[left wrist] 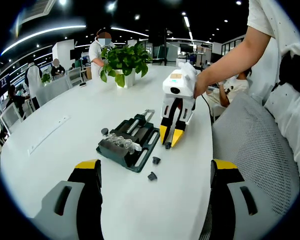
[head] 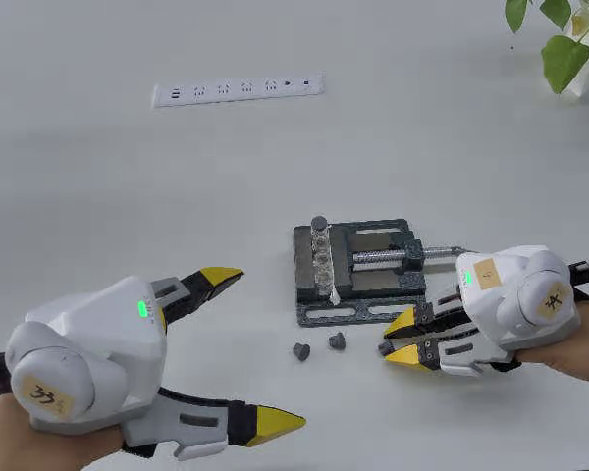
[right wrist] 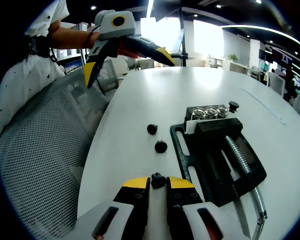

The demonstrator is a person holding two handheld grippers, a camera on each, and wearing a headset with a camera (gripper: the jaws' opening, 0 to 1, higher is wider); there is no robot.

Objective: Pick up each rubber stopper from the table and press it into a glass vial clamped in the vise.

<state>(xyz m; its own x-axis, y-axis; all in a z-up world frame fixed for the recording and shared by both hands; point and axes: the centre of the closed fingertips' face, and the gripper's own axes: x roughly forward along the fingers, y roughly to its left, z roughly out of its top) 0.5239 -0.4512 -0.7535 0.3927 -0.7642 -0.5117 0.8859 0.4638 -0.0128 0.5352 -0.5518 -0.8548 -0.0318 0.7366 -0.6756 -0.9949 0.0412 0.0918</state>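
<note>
Pinching fingers, right: the fingertips [right wrist: 135,184] are squeezing a small dark held stopper [right wrist: 158,180] at the very ends of the yellow tips, with only the stopper between the jaws.
Right gripper [head: 399,340]: hovering low, just beside the vise's near right corner, tips pointing left toward the loose stoppers.
Left gripper [head: 250,348]: jaws are gaping wide and carrying nothing, hanging over the table's near left area, well apart from the work.
Loose stoppers: two are lying on the table [head: 128,196], one [head: 301,350] beside the other [head: 337,341], between the vise and the near edge.
Vise [head: 373,257]: sitting mid-table, clamping a row of glass vials [head: 322,263] upright.
Capped vial [head: 319,224]: the far end of the row is already wearing a dark stopper; the nearer vials are looking open.
Step in hand: one stopper is picked and being carried to the vise.
Next move calls for: swinging the held stopper over an open vial mouth, aligning it plumb, then pressing straight down without tipping the glass.
Farther out: a power strip [head: 238,89] is lying toward the far edge and a plant [head: 560,44] at the far right corner.
</note>
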